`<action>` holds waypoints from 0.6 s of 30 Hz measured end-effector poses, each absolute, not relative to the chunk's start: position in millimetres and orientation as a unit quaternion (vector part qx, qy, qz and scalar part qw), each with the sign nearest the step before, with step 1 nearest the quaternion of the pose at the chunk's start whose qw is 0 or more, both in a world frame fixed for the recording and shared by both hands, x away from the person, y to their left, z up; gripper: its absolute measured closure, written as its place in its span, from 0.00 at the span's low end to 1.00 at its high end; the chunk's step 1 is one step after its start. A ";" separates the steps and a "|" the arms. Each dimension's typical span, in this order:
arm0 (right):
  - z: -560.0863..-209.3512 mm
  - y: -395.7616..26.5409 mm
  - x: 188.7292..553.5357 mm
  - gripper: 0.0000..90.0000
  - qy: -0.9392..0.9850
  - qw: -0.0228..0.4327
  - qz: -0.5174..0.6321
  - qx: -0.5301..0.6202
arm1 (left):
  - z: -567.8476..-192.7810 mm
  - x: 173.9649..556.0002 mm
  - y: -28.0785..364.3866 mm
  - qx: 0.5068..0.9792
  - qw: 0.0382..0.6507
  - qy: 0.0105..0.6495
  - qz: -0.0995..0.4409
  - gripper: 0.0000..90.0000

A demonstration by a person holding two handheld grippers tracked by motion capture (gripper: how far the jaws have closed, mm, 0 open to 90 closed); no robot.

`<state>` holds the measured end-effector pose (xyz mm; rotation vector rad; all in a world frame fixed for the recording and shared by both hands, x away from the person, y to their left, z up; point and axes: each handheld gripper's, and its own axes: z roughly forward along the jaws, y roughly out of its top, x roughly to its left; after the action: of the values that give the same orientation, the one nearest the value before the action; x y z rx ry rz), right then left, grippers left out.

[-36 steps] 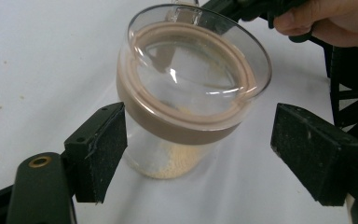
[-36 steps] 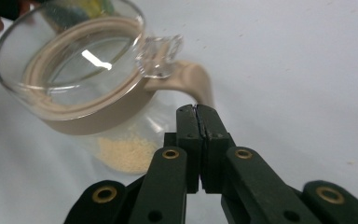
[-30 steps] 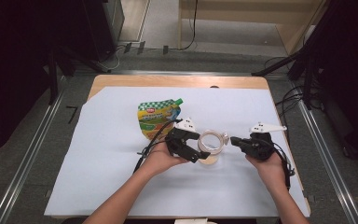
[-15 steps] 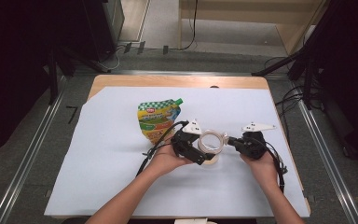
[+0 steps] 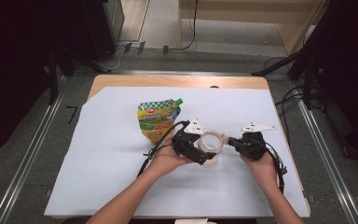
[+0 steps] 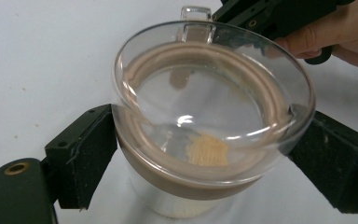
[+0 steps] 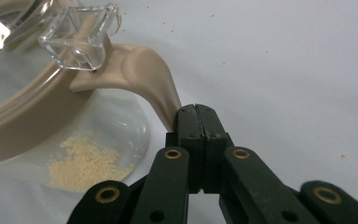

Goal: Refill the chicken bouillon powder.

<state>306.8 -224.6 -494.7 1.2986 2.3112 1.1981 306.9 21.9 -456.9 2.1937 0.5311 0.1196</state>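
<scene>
Resting near the middle of the white sheet (image 5: 102,154) that covers the table (image 5: 177,81), a clear glass jar (image 5: 210,148) sits between the two grippers. The left gripper (image 6: 209,154) has its jaws set against opposite sides of the jar just under the lid (image 6: 214,98), clamped on its beige seal ring (image 6: 168,179). The lid stands tilted, hinged up on one side. A little pale powder (image 7: 86,163) lies on the jar's bottom. The right gripper (image 7: 197,114) has its jaws pressed together on the tip of a beige tab (image 7: 144,77) that curves off the ring below the lid's clear square knob (image 7: 81,39). In the high view that gripper (image 5: 235,142) meets the jar's right edge and the left one (image 5: 200,151) its left. A green and yellow pouch (image 5: 158,119) lies flat just behind the left hand (image 5: 168,158), near the jar but apart from it. A black cable (image 5: 151,154) trails from the left gripper over the sheet. Small crumbs dot the sheet by the jar.
</scene>
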 end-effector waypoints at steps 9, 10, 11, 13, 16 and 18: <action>-494.8 -224.6 306.5 1.00 0.789 0.116 0.410 0.444 | -453.5 307.8 20.9 0.881 0.421 0.212 0.043 0.14; -494.8 -224.7 306.5 1.00 0.789 0.116 0.410 0.443 | -452.6 307.9 21.0 0.882 0.419 0.213 0.043 0.14; -494.7 -224.6 306.3 1.00 0.789 0.116 0.410 0.444 | -451.8 308.0 20.9 0.881 0.421 0.212 0.043 0.14; -494.7 -224.5 306.2 1.00 0.789 0.117 0.409 0.444 | -450.6 308.1 20.5 0.880 0.422 0.213 0.042 0.14; -494.9 -224.9 306.3 1.00 0.788 0.115 0.409 0.446 | -444.0 307.9 17.7 0.883 0.419 0.206 0.051 0.14; -494.8 -224.9 306.3 1.00 0.788 0.116 0.409 0.445 | -442.4 308.4 17.8 0.882 0.421 0.206 0.051 0.14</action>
<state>306.3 -224.9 -494.8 1.3032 2.3093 1.1974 308.4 17.8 -442.4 2.2089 0.5161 0.1268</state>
